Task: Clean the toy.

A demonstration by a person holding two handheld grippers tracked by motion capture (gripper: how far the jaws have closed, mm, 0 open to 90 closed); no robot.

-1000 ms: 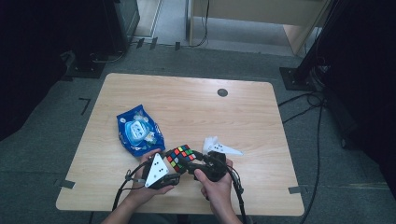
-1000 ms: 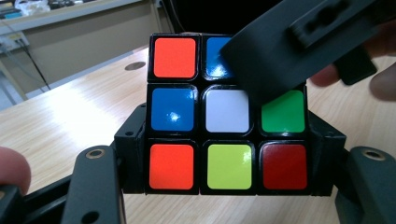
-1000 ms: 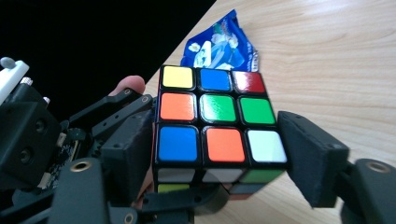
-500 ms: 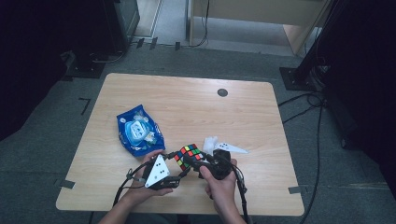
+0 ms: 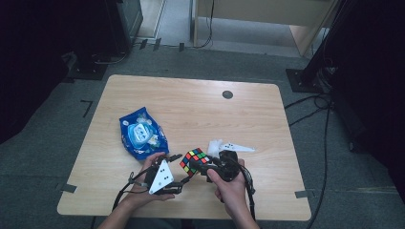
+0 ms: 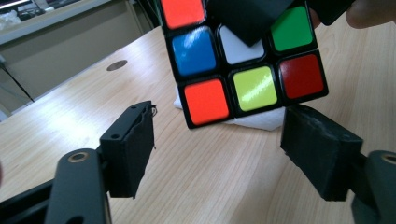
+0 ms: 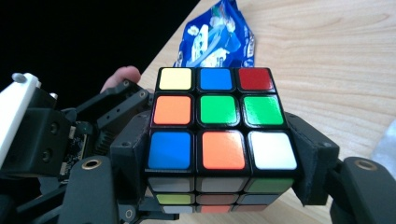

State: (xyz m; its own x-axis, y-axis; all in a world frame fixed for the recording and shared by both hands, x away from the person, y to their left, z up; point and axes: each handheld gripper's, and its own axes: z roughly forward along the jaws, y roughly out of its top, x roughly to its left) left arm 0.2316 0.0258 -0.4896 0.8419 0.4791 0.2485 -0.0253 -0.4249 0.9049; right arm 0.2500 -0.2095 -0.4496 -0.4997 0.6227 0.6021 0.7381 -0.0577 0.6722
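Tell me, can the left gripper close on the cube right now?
Probably yes. The left gripper is open with the cube just ahead of its jaws, nothing between; the right gripper already clamps the cube.

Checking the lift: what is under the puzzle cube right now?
The puzzle cube, clamped by the right gripper, hangs above bare table. Behind its lower edge lies a white wrapper, partly covered by the cube.

High view overhead, facing forward; both gripper views close on shared cube (image 5: 195, 160)
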